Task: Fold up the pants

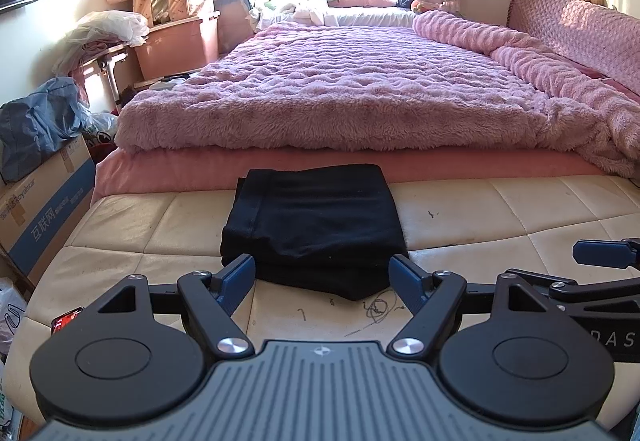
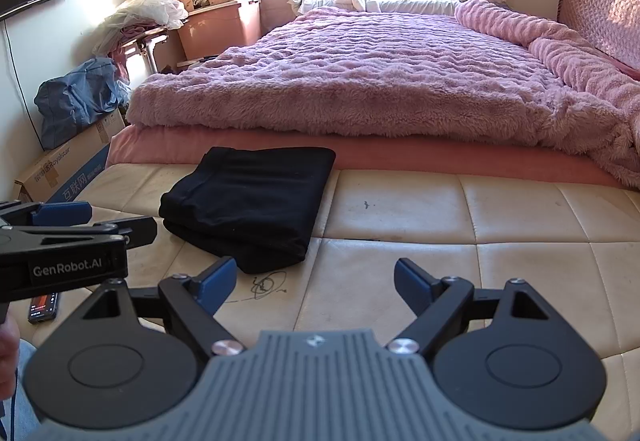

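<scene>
The black pants (image 1: 316,225) lie folded into a compact stack on the cream quilted mattress (image 1: 520,217), just in front of the pink bedding. My left gripper (image 1: 322,277) is open and empty, with its fingertips on either side of the stack's near edge. In the right wrist view the pants (image 2: 248,205) lie ahead to the left. My right gripper (image 2: 310,281) is open and empty over bare mattress (image 2: 460,209), to the right of the stack. The left gripper's body (image 2: 60,245) shows at the left edge of that view.
A fluffy pink blanket (image 1: 360,89) covers the bed behind the pants. A cardboard box (image 1: 44,209), a blue bag (image 1: 36,129) and stacked bins with bedding (image 1: 176,21) stand at the left. A phone (image 2: 42,307) lies on the mattress's near left. Pen scribbles (image 2: 266,285) mark the mattress.
</scene>
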